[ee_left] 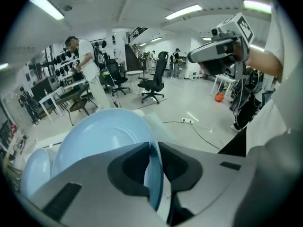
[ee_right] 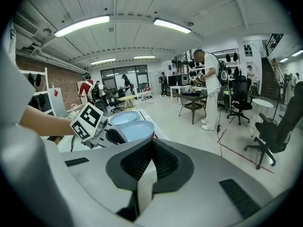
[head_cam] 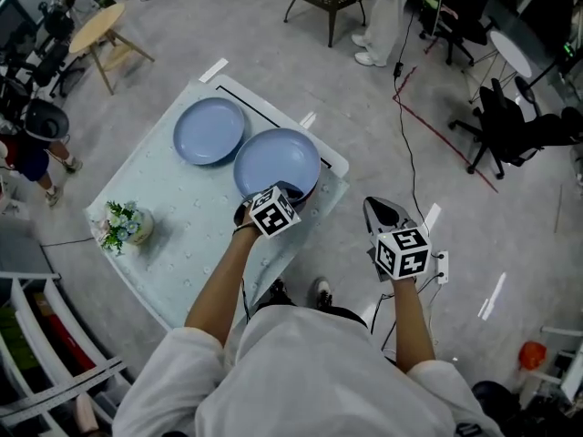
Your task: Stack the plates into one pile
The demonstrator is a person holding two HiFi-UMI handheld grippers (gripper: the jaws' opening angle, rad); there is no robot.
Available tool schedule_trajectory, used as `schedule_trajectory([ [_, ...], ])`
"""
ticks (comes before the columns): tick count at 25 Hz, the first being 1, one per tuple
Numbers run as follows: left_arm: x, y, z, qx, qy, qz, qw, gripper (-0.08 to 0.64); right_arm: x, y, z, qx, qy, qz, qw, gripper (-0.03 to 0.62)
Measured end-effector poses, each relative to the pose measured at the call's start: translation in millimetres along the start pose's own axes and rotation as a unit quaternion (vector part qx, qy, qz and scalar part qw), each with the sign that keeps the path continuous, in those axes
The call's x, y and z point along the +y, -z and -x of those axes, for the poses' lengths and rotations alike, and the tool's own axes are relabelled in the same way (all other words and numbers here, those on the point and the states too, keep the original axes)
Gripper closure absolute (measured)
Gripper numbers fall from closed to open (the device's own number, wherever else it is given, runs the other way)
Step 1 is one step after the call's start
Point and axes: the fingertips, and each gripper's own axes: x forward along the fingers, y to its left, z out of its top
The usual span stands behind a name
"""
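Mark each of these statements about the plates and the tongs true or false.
1. The two blue plates already form one pile. False: the near plate and the far plate are side by side.
2. The left tongs have the near plate's rim between them. True.
3. The right tongs carry a plate. False: they are shut and empty, off to the side of the table.
4. A small flower pot stands on the table. True.

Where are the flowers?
In the head view the flowers sit near the table's left edge, below and left of the far plate.
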Motion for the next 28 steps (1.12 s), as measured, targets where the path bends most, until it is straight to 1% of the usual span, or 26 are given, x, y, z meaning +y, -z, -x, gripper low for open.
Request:
schedule_trajectory([
  [2, -6.1, 4.2, -5.5, -0.001, 0.025, 0.014, 0.9996, 0.483, -2.0, 1.2, 0.4, 0.004, 0.005, -0.004, 1.000, 0.578],
  [4, -8.8, 8.8, -8.1, 0.000, 0.034, 0.018, 0.9993, 0.474, -1.5, 1.6, -1.3, 0.006, 0.007, -0.009, 1.000, 0.578],
  [5, -8.8, 9.8, -8.2, -0.003, 0.036, 0.020, 0.9991, 0.471, -0.8, 1.3, -2.5, 0.007, 0.008, -0.011, 1.000, 0.578],
  [7, -6.8, 9.1, -3.3, -0.018, 0.041, 0.030, 0.9985, 0.419, 1.3, 0.2, -5.9, 0.007, 0.008, -0.012, 1.000, 0.578],
  [9, 0.2, 10.0, 9.8, -0.033, 0.040, 0.053, 0.9972, 0.395, 4.6, -0.8, -11.1, 0.007, 0.005, -0.012, 1.000, 0.577],
  [11, 14.1, 11.2, 26.7, -0.055, 0.029, 0.084, 0.9945, 0.374, 9.2, -2.0, -17.4, 0.008, -0.003, -0.016, 1.000, 0.578],
  [13, 34.3, 11.1, 47.3, -0.091, 0.002, 0.112, 0.9895, 0.374, 16.7, -3.3, -23.8, 0.009, -0.018, -0.022, 1.000, 0.578],
  [14, 46.6, 12.7, 58.7, -0.108, -0.018, 0.123, 0.9864, 0.373, 21.5, -4.4, -27.0, 0.010, -0.026, -0.023, 0.999, 0.577],
  [15, 60.5, 16.8, 70.4, -0.121, -0.043, 0.133, 0.9828, 0.374, 26.6, -6.1, -30.3, 0.011, -0.034, -0.022, 0.999, 0.578],
  [17, 91.4, 33.6, 93.0, -0.135, -0.097, 0.157, 0.9736, 0.376, 36.2, -11.1, -36.9, 0.010, -0.043, -0.019, 0.999, 0.578],
  [20, 136.9, 72.2, 121.0, -0.125, -0.171, 0.211, 0.9543, 0.382, 47.9, -19.7, -46.0, 0.009, -0.050, -0.014, 0.999, 0.577],
  [21, 150.3, 85.8, 127.7, -0.114, -0.193, 0.222, 0.9488, 0.382, 51.7, -21.5, -48.8, 0.010, -0.053, -0.013, 0.998, 0.578],
  [22, 162.4, 98.7, 132.8, -0.101, -0.211, 0.228, 0.9451, 0.382, 55.6, -22.4, -51.5, 0.013, -0.054, -0.012, 0.998, 0.578],
  [23, 172.6, 110.3, 136.0, -0.088, -0.223, 0.229, 0.9433, 0.382, 59.6, -22.6, -53.9, 0.017, -0.055, -0.011, 0.998, 0.578],
  [24, 180.9, 120.6, 137.4, -0.077, -0.228, 0.227, 0.9436, 0.382, 63.3, -22.3, -56.0, 0.021, -0.054, -0.009, 0.998, 0.578],
  [26, 194.0, 139.2, 135.4, -0.056, -0.225, 0.217, 0.9481, 0.383, 69.7, -23.0, -60.6, 0.027, -0.051, -0.006, 0.998, 0.578],
  [28, 204.6, 156.9, 127.0, -0.030, -0.225, 0.195, 0.9543, 0.383, 74.6, -24.3, -65.7, 0.032, -0.048, -0.004, 0.998, 0.577],
])
